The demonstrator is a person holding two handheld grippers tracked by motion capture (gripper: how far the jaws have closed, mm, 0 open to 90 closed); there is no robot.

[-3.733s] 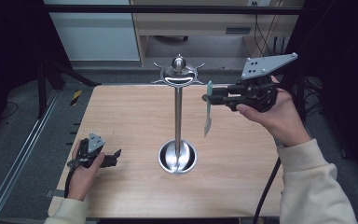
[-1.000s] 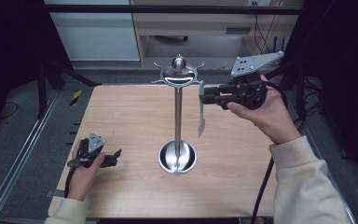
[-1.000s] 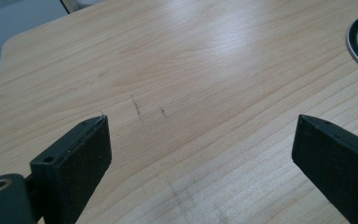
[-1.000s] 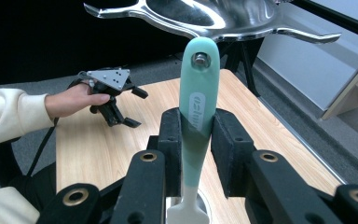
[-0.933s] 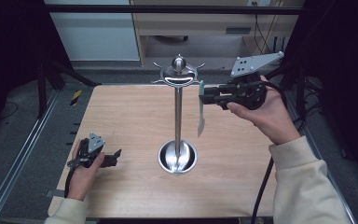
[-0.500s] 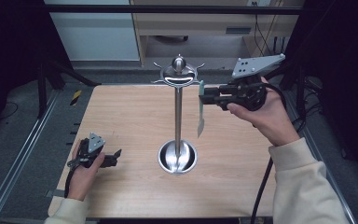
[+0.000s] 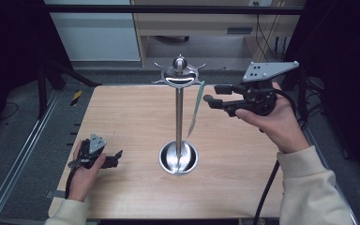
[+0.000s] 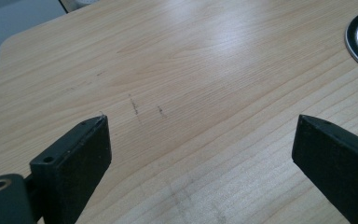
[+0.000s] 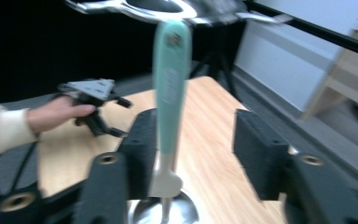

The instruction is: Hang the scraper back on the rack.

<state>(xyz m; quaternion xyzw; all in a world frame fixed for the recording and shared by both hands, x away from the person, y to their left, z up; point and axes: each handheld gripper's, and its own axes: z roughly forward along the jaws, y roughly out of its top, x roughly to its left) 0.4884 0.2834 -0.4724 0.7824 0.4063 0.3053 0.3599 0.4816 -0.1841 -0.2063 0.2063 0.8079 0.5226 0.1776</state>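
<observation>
A mint-handled utensil [image 7: 195, 108] hangs upright from the stand's [image 7: 179, 117] top hook, just left of the right claw [image 7: 212, 94], whose jaws have just opened off it, while the left claw [image 7: 117, 157] rests open and empty on the table [image 7: 131, 112].

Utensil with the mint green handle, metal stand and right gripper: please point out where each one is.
Utensil [image 9: 170, 88], right gripper view, on its green handle.
Metal stand [image 7: 179, 119], high view, on its pole.
Right gripper [image 7: 212, 93], high view, between its open jaws.
</observation>
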